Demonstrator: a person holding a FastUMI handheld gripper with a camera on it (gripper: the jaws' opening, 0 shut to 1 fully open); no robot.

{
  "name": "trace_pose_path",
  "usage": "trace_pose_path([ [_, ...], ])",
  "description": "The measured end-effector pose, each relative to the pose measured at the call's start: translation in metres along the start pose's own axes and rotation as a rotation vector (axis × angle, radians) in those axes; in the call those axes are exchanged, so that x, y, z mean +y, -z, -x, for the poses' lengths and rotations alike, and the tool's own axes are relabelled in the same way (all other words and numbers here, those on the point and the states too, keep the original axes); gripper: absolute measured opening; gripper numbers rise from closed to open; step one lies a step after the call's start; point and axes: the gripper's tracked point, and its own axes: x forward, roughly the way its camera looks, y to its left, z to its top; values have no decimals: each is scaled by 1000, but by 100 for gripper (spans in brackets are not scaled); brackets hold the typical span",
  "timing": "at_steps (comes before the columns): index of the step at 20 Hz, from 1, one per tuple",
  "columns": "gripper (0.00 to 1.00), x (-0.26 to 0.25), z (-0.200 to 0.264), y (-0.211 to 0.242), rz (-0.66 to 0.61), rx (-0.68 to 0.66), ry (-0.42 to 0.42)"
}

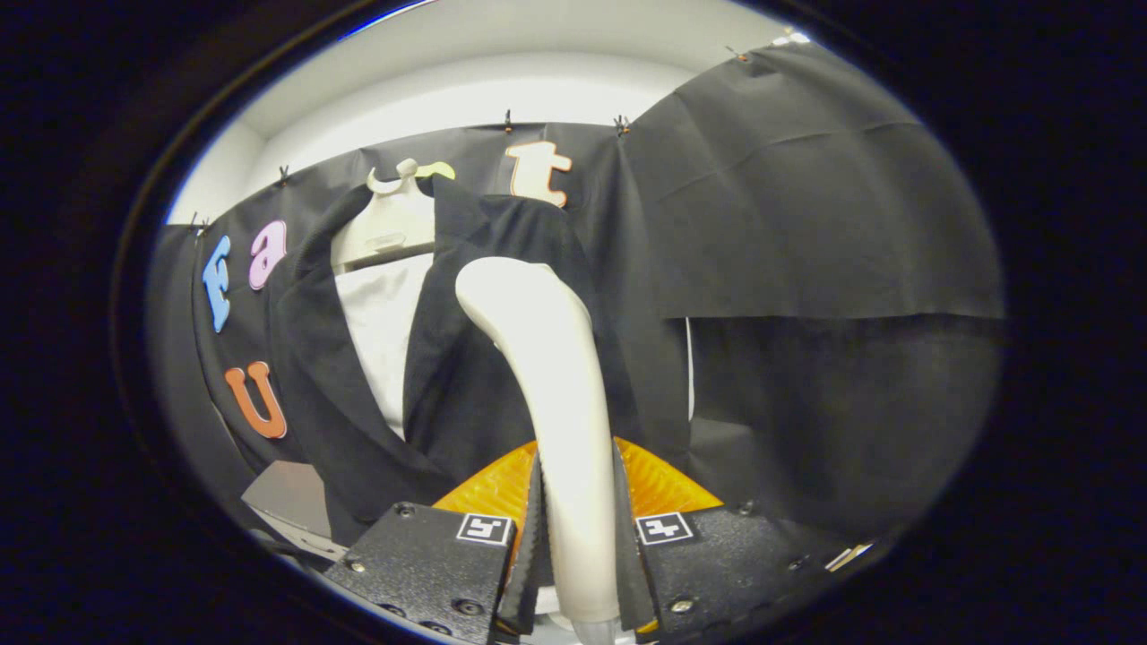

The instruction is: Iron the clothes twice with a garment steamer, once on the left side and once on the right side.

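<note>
The garment steamer [556,385] is seen clamped between the two fingers of the gripper [578,546], whose jaws are drawn narrow, with both ribbed black pads [530,537] pressed against the sides of its handle. The steamer's long axis is carried away from the fingers and upward; its smooth cream plastic body is curved, thick and rounded, and at the top it is bent over toward the left, where the blunt head is laid against the clothes. An orange, finely ridged, translucent part [502,488] is seen spread to either side of the handle just beyond the fingertips. The finger blocks are of matt black, grainy material, fixed with small screws and marked with square black-and-white tags [664,528].

The dark jacket [466,376] is hung upright just beyond the steamer on a pale cream hanger [392,224] with a hooked top. Its cloth is black and slightly textured, with a long lapel folded down the left side, and a white panel [381,331] is shown between its open fronts. The steamer's head is placed against the front panel to the right of that white opening. Whether it is touching the cloth cannot be told
</note>
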Motion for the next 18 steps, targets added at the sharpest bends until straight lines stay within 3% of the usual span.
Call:
trace_pose_path([
  [5, 37, 31, -23, 5, 48, 3, -29],
  [18, 37, 38, -31, 32, 130, 13, 28],
])
